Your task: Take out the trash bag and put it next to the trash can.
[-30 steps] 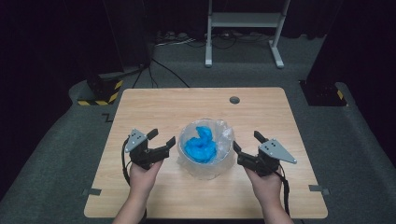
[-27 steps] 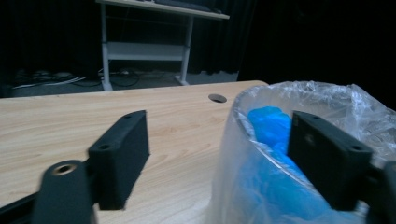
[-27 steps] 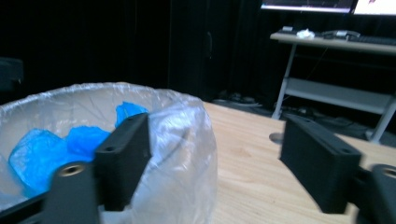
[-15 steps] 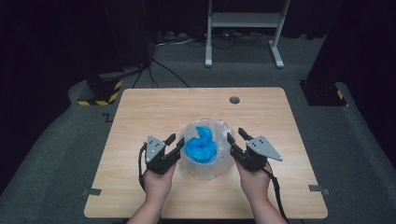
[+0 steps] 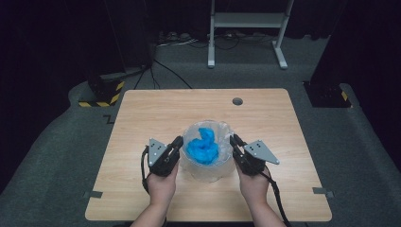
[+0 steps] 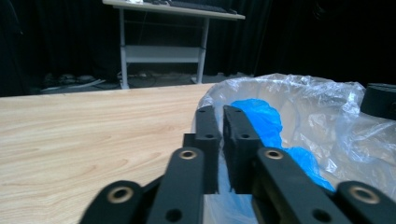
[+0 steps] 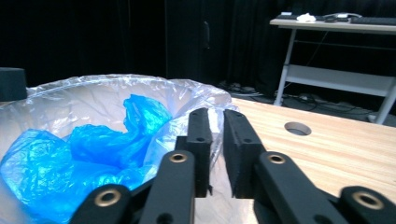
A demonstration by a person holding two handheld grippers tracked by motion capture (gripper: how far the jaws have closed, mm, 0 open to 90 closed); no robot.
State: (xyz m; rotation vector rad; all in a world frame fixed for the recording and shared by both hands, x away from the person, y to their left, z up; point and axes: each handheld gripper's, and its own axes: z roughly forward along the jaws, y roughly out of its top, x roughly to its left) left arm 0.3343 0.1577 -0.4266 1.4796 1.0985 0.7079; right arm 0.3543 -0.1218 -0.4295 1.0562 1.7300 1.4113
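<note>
A pale wooden table point(image 5: 142, 118) stands in a dark room. Near its front edge, the left tongs point(image 5: 176, 145) and right tongs point(image 5: 235, 142) each pinch the rim of a thin crinkly clear bag point(image 5: 208, 165) holding crumpled blue plastic point(image 5: 203, 146); I would lift both evenly to avoid tearing

I saw a clear plastic bag point(image 5: 208, 166) sitting near the middle of the wooden table point(image 5: 142, 113), a bit toward my side. It was crinkly and stood open at the top, round like a bowl. Inside it lay a crumpled blue plastic bag point(image 5: 203, 146), bunched in a lump.
</note>
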